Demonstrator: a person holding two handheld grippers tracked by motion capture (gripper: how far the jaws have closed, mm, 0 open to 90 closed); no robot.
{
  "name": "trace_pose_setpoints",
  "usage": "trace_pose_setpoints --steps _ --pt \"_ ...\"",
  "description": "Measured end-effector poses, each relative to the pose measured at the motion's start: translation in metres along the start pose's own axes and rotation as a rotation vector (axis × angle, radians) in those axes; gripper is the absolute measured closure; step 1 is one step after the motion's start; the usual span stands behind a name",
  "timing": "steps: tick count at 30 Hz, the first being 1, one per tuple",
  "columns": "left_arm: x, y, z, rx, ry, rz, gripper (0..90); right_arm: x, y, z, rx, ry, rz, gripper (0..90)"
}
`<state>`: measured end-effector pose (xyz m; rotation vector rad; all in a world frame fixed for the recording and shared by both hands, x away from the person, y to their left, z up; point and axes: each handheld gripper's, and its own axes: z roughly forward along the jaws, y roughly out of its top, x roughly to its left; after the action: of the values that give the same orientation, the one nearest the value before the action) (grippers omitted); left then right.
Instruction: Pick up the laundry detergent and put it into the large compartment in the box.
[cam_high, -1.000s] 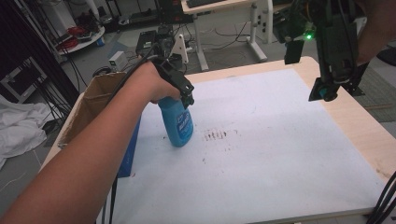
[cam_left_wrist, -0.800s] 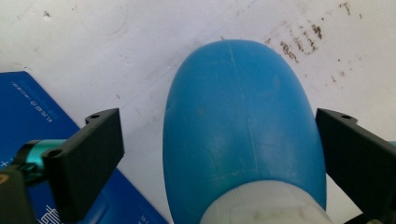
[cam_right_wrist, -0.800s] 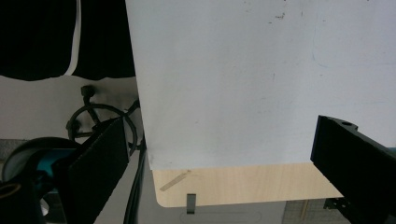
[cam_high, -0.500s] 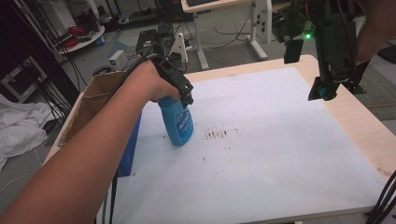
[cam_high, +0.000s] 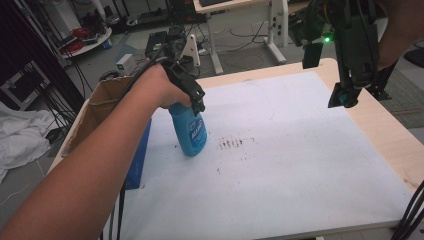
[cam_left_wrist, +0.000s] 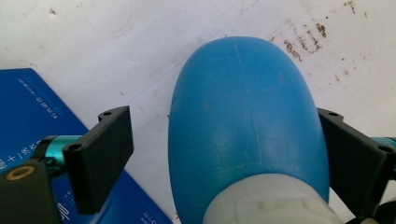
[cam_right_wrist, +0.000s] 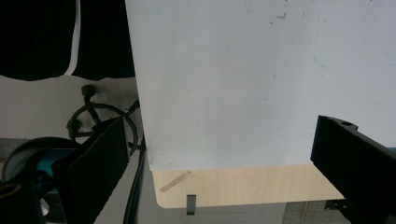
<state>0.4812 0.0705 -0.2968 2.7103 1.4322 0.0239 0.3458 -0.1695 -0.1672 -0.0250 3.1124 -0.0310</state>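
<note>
Blue bottle (cam_high: 190, 131) stands upright at the sheet's (cam_high: 300, 165) left, between the left gripper's (cam_left_wrist: 224, 154) jaws, which have just been closing from above; one pad still stands off. Right gripper (cam_high: 344, 97) hovers released, well apart.
</note>
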Motion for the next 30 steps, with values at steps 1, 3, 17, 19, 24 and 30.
trace_pose_setpoints --steps 1,3,17,19,24,30 --pt "-0.0004 0.0002 -0.0001 0.004 -0.001 0.001 12.7 0.0003 -0.0001 0.0000 0.001 0.000 0.003 3.5" --pt "-0.0015 0.0006 0.0003 0.010 0.005 0.009 12.9 -0.0002 -0.0004 0.0005 -0.001 0.000 -0.003 3.5" --pt "-0.0048 0.0027 -0.0003 0.018 0.012 0.011 18.8 0.0011 -0.0004 0.0026 0.001 0.002 -0.002 3.5" --pt "-0.0047 0.0027 -0.0001 0.018 0.007 0.011 18.9 0.0010 -0.0011 0.0022 0.000 0.003 0.003 3.5" --pt "-0.0039 0.0025 -0.0001 0.020 0.009 0.006 19.8 -0.0001 -0.0027 0.0026 0.003 0.003 0.010 3.5" --pt "-0.0046 0.0030 0.0012 0.026 0.004 0.012 23.3 -0.0006 -0.0018 0.0023 -0.003 0.004 0.000 3.5"
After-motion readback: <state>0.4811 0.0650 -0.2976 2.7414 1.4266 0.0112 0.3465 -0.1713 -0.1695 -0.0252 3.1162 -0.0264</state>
